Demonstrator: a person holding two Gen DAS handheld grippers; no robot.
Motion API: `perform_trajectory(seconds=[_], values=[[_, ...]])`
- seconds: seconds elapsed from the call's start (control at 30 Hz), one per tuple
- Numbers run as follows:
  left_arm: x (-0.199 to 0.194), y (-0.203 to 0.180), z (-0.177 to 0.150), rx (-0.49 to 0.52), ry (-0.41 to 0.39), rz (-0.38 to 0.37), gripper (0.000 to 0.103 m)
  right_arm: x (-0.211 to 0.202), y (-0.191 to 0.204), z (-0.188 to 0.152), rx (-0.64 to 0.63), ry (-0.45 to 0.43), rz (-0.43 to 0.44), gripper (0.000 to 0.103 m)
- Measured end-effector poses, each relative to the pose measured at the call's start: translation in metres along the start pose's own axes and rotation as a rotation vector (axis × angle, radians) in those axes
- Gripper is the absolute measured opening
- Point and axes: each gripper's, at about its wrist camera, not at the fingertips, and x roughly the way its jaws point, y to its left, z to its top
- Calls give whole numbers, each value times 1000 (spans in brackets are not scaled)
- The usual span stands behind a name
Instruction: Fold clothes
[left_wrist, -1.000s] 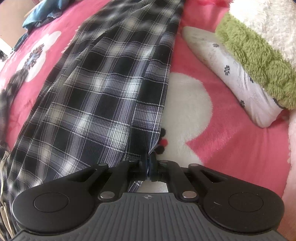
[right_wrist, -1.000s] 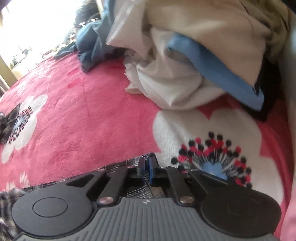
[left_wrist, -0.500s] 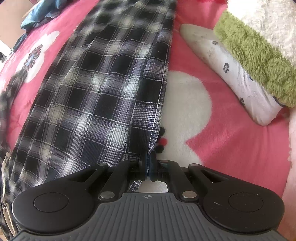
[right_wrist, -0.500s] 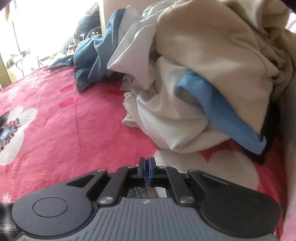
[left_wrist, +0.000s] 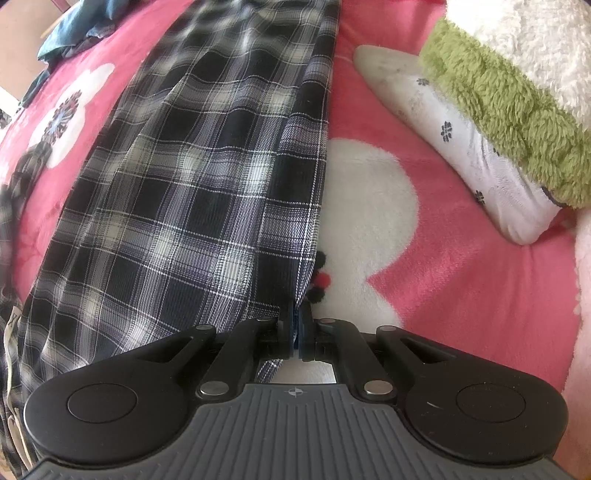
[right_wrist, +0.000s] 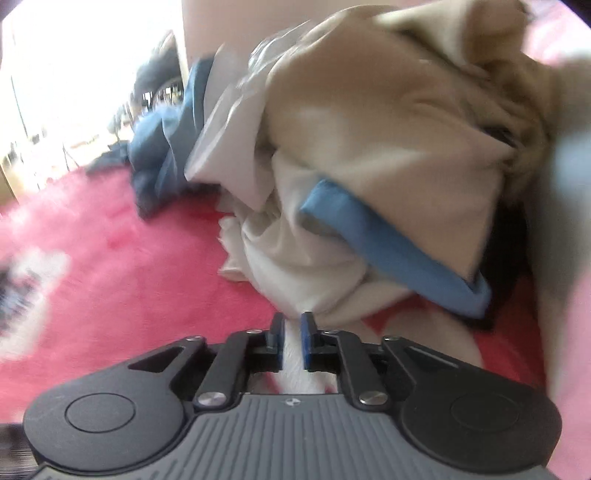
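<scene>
Blanket (left_wrist: 461, 266): pink floral surface; serves as the folding bed.
Plaid garment (left_wrist: 192, 177): spread lengthwise on the blanket, stretched flat for folding.
Clothes pile (right_wrist: 369, 155): unfolded, heaped aside.
Left gripper (left_wrist: 298, 328): clamped on the plaid garment's near edge, anchoring it.
Right gripper (right_wrist: 291, 339): jaws opening, nothing between them.

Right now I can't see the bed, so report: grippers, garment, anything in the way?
Left gripper shut on plaid garment. Right gripper opening, nothing between its jaws. Unfolded clothes pile ahead.
</scene>
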Motion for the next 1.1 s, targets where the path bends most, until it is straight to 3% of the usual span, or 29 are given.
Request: perform_trajectory(seconds=[0.07,0.2,0.3,0.4,0.53,0.8,0.9,0.97,1.03,1.1], values=[[1,1,1,0,0,0,0,-35,-9,-6,36,24,47,16],[9,10,7,7,1,2,0,-93,1,-44,-134,82,0,33],[7,8,6,10,1,6,0,-119,11,-86,-253,116,-56,36],[8,9,7,10,-3,11,0,-123,12,-128,-304,159,-85,36],[7,8,6,11,-7,18,0,-111,14,-168,-369,152,-98,36],[5,7,3,-1,-12,16,1,-78,18,-171,-372,99,-30,41],[6,8,4,1,-11,15,1,-67,18,-168,-393,111,-55,38],[7,9,4,0,-11,13,1,-66,20,-166,-446,106,-93,20],[7,9,4,0,-11,12,1,-65,25,-166,-555,104,-153,10],[8,9,4,2,-11,12,1,-67,33,-168,-714,85,-234,7]])
